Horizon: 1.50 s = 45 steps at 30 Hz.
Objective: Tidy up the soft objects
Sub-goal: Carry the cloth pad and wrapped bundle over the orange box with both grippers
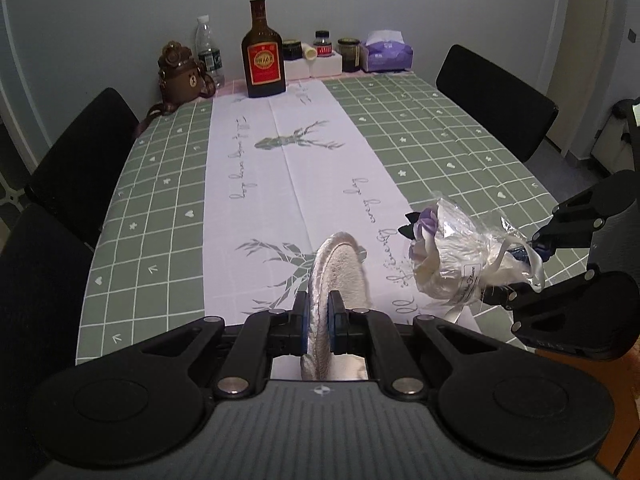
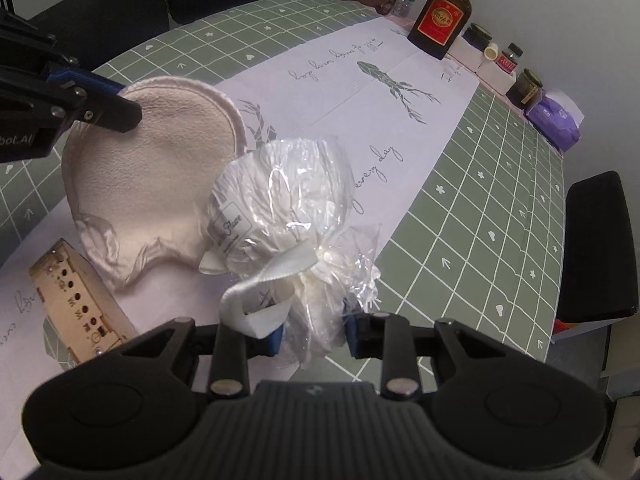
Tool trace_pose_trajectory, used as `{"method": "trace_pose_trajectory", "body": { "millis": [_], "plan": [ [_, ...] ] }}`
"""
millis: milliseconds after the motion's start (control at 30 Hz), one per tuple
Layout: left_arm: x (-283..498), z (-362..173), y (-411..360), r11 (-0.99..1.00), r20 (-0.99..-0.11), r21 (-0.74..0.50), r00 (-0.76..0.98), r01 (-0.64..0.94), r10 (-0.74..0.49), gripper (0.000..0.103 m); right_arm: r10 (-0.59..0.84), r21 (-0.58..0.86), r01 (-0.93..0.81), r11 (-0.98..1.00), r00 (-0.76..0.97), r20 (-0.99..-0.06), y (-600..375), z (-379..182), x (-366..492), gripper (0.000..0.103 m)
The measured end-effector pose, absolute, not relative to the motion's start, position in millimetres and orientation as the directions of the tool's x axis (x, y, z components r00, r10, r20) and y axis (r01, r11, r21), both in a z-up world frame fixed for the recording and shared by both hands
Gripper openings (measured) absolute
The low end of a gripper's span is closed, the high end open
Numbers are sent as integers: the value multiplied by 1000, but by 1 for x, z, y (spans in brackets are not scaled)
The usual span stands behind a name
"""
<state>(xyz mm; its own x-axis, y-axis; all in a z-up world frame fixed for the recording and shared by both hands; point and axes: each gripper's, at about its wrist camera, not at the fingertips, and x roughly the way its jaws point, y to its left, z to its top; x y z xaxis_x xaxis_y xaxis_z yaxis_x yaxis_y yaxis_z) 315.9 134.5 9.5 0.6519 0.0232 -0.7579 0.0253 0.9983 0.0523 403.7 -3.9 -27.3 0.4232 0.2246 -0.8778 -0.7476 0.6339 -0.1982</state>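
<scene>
1. Left gripper (image 1: pixel 318 316) clamps the edge of a pale fleece pad (image 2: pixel 152 168), lifted above the near table (image 1: pixel 160 200) edge.
2. Right gripper (image 2: pixel 314 334) pinches the neck of a cellophane-wrapped bouquet (image 2: pixel 288 200); its flowers are mostly hidden by wrap.
3. Below, a wooden box (image 2: pixel 76 304) is cut off.

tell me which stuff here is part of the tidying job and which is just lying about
In the job:
- pink pad, in the left gripper
- wrapped bouquet, in the right gripper

Lying about:
- liquor bottle
- water bottle
- bear bag
- jars
- tissue pack
- wooden box
</scene>
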Motion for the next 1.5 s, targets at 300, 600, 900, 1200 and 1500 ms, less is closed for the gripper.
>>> {"method": "trace_pose_trajectory", "body": {
  "millis": [300, 600, 900, 1200, 1500],
  "plan": [
    [258, 78, 105, 995, -667, 79, 745, 64, 5, 10, 255, -222, -739, 637, 473, -843, -27, 30, 344, 29],
    [188, 127, 46, 983, -592, 62, 799, 171, -102, 10, 234, -265, -706, 657, 525, -819, -80, 72, 284, 29],
    [151, 133, -23, 948, -561, 5, 786, 318, -261, 10, 140, -300, -619, 726, 560, -817, -162, 83, 244, 30],
    [161, 84, -69, 887, -617, -151, 659, 436, -430, 10, 63, -263, -588, 765, 475, -878, -233, 46, 224, 30],
    [192, 0, -100, 888, -741, -182, 535, 422, -406, 10, 2, -206, -602, 772, 326, -945, -256, -29, 233, 30]
  ]
}}
